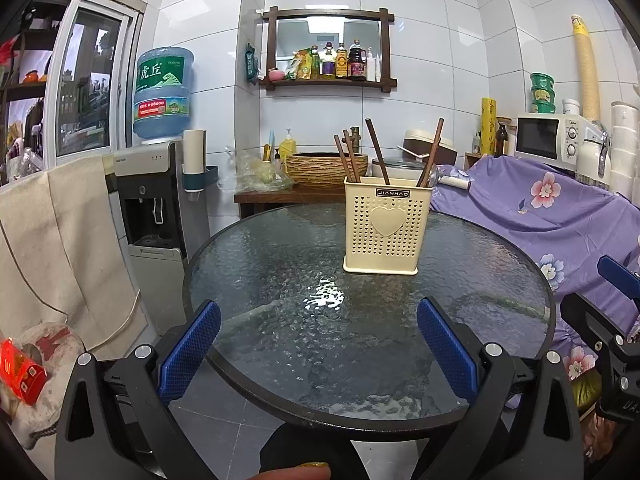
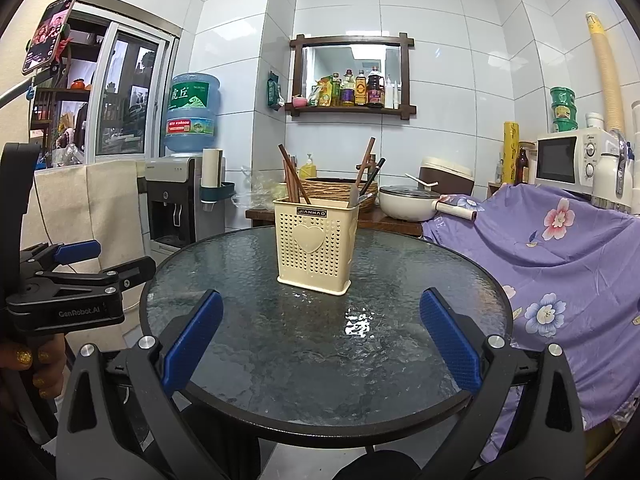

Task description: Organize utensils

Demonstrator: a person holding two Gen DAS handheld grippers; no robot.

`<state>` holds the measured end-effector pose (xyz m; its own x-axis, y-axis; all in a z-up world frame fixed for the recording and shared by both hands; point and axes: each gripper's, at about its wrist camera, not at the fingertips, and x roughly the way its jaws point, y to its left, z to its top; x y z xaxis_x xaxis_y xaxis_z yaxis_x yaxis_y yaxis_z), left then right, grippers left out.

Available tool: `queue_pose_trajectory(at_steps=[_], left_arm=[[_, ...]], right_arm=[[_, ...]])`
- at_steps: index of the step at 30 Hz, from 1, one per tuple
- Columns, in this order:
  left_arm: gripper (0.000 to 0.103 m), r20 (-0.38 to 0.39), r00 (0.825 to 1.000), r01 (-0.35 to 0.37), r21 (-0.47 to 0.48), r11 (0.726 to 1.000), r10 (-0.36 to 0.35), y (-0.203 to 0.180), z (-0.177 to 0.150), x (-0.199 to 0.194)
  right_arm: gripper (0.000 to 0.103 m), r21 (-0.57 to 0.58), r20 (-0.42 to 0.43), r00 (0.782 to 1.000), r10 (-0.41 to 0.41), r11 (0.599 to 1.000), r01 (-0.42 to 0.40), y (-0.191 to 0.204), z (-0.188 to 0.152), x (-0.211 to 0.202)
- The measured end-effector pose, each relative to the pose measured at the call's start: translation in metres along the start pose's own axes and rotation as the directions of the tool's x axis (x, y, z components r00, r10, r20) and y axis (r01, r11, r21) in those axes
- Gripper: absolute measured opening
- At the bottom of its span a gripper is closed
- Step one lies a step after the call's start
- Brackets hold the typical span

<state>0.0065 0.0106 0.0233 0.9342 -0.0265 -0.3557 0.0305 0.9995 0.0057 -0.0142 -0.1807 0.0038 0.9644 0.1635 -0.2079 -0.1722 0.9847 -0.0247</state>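
Nearest in the left wrist view, the left gripper (image 1: 318,344) hangs over the near edge of the round glass table (image 1: 256,264), its blue pads (image 1: 190,346) spread wide with nothing between them. The right gripper (image 2: 320,342) sits the same way in its own view, fingers wide apart and empty above the table (image 2: 224,276); the left gripper (image 2: 86,258) also shows at that view's left edge, off the table's rim, and there its opening cannot be judged. A patch of glare lies on the glass past the fingertips. Farther in, toward the table's far side, stands the cream holder (image 1: 386,226), upright, perforated, with a heart on its front and a small dark label above it. Brown chopsticks (image 1: 376,150) lean out of its top at different angles; in the right wrist view the holder (image 2: 316,246) also carries chopsticks (image 2: 294,178) plus a darker utensil on its right side, too small to identify. Beyond the table, a purple floral cloth (image 1: 540,216) drapes to the right, a water dispenser (image 1: 156,196) stands to the left, and a wooden shelf (image 1: 328,82) of bottles hangs on the tiled wall.
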Motion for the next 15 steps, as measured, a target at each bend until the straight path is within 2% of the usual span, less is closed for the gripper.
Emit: queue_pose_trajectory(at_steps=[15], left_arm=[[0.097, 0.003, 1.0, 0.002, 0.007, 1.0, -0.002, -0.0016, -0.0006, -0.0009]], right_arm=[[0.097, 0.006, 0.005, 1.0, -0.007, 1.0, 0.007, -0.0012, 0.0012, 0.0006]])
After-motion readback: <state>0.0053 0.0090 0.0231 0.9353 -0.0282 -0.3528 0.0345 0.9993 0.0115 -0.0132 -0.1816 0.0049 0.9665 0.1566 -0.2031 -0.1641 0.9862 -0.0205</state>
